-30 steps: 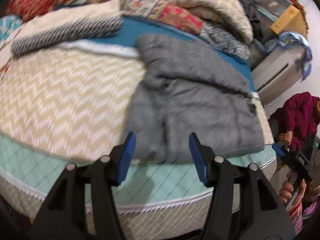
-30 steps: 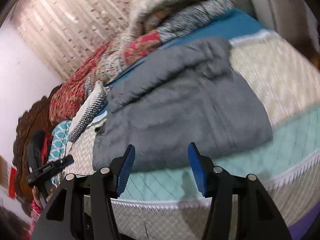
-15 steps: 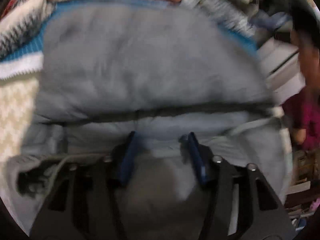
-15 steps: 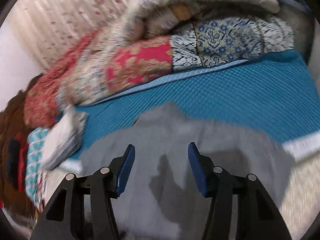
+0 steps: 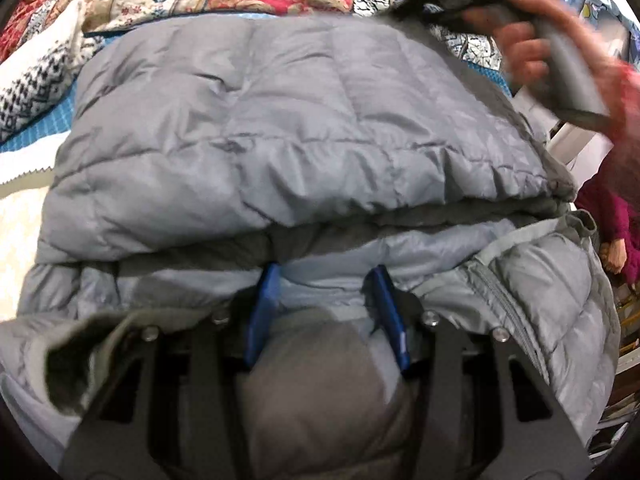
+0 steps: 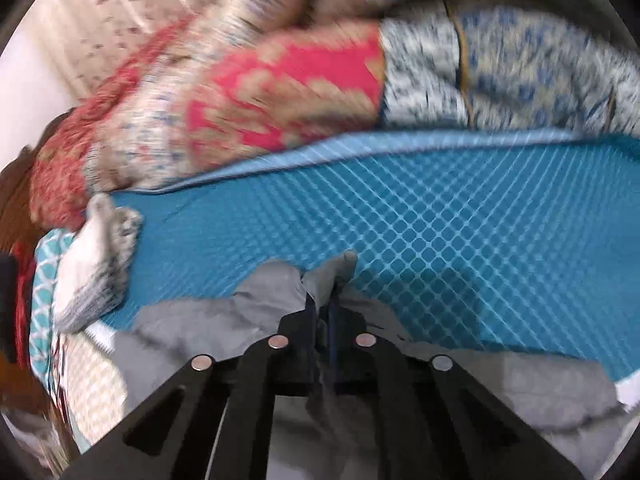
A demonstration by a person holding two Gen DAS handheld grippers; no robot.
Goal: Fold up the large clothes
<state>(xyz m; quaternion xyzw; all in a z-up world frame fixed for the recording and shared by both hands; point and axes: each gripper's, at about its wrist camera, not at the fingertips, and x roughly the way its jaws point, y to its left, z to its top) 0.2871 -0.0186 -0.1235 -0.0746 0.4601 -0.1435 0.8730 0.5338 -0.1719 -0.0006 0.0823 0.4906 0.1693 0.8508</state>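
A grey quilted puffer jacket (image 5: 304, 128) lies folded on the bed and fills the left wrist view. My left gripper (image 5: 325, 276) is pushed into its near fold. A thick bunch of the jacket fills the gap between the blue pads (image 5: 264, 308), which press on it. In the right wrist view my right gripper (image 6: 326, 304) is shut on the jacket's far edge (image 6: 340, 264), and a tip of grey fabric pokes out past the fingertips. The rest of the jacket (image 6: 192, 328) spreads below the fingers.
A teal bedcover (image 6: 440, 240) lies beyond the jacket, with piled patterned quilts (image 6: 288, 92) behind it. A white and black knit (image 5: 36, 80) sits at the left. A hand (image 5: 560, 52) holds the other gripper's handle at upper right. A maroon sleeve (image 5: 616, 216) is at the right edge.
Both grippers moved in from the bed's near edge onto the jacket. The right one went to the far edge and shut on it. The left one sank into the near fold.
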